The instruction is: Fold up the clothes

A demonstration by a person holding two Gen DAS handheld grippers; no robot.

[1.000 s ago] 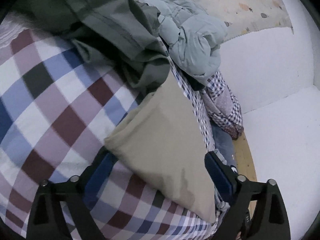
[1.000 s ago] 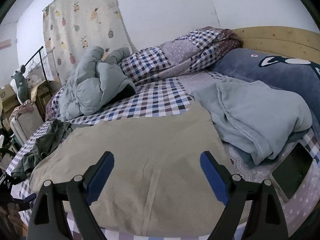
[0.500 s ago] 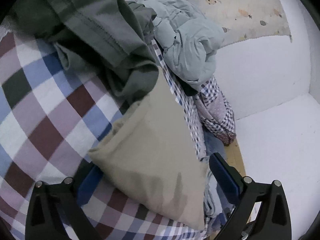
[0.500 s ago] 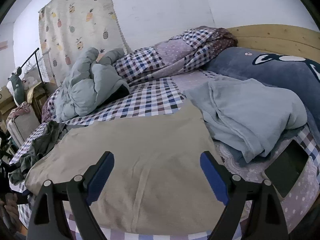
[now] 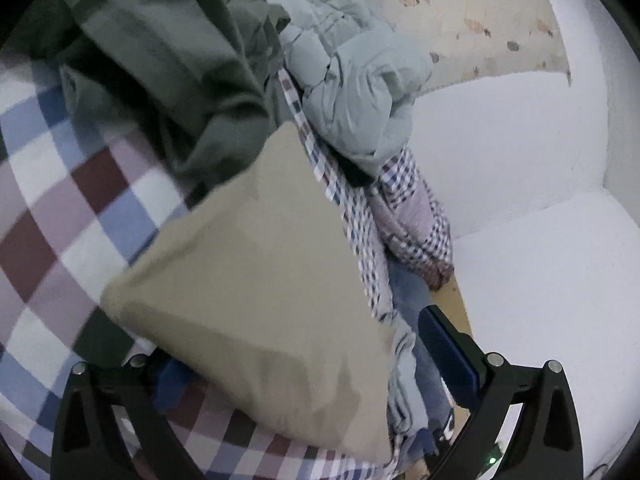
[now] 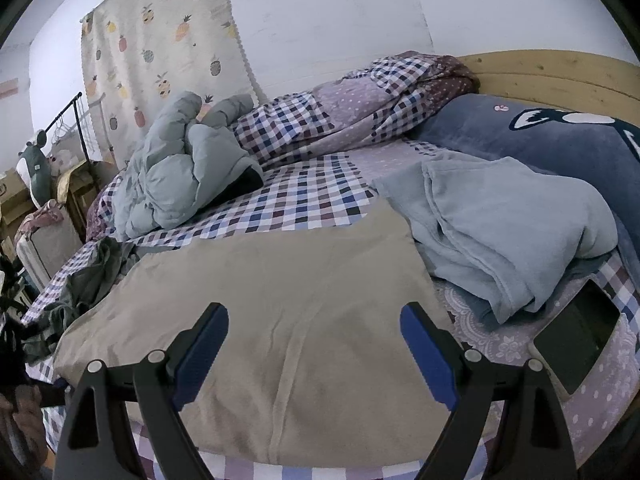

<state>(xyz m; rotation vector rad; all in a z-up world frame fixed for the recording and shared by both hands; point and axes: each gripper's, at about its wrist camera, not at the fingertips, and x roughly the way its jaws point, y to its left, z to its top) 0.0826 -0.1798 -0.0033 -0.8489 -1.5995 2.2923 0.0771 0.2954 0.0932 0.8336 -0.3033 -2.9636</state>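
Far left in the right wrist view, a dark green garment point(image 6: 76, 284) is lying bunched on the checked bedsheet point(image 6: 304, 196), touching the left edge of the beige garment point(image 6: 280, 320). That beige piece is lying spread flat across the near middle of the bed, a seam running toward the camera. The right gripper point(image 6: 314, 344) is hovering just above it, jaws standing wide apart, nothing between the blue pads. Behind, a pale puffy jacket point(image 6: 180, 176) is sitting crumpled by the wall, a checked quilt point(image 6: 352, 108) rolled beside it. Further right, a light blue blanket point(image 6: 508, 224) is lying folded, touching the beige garment's right edge, and a dark tablet point(image 6: 576, 340) is lying flat at the bed's right corner.

Over in the left wrist view, the left gripper point(image 5: 304, 348) is spread wide too, its left finger partly hidden under a corner of the beige garment point(image 5: 256, 272), the right finger point(image 5: 448, 352) well clear; no pinch is showing.
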